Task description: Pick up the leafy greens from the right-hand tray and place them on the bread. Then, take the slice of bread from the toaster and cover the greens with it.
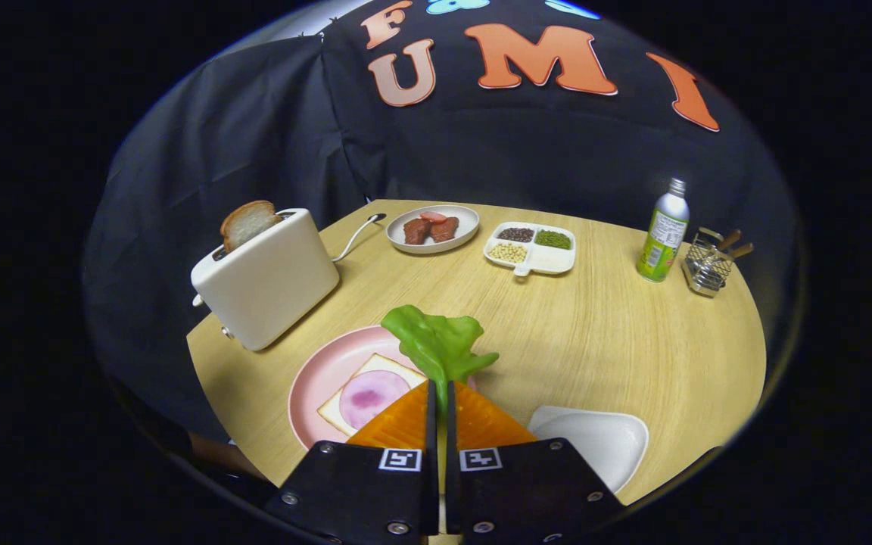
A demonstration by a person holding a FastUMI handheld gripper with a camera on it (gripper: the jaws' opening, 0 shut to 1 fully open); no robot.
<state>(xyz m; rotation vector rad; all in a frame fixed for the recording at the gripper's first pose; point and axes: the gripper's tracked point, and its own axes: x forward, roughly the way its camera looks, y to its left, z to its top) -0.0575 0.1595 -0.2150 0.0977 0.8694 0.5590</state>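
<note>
I count one toaster (266, 278) holding one bread slice (247, 223), one pink plate (315, 378), one meat plate (466, 219), one divided tray (549, 261), one white tray (602, 443), one bottle (664, 231), one leafy green (436, 341), pinched in my one tool (438, 397).

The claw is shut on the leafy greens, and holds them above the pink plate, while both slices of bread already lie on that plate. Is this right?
Not quite. In the gripper view one slice of bread stands in the toaster; one slice lies on the pink plate. The claw is indeed shut on the leafy greens.

Green leafy greens (440, 344); pink plate (315, 378); cream toaster (266, 280); white tray (599, 439); pale wood-grain surface (595, 333); green-labelled bottle (663, 231).
</note>
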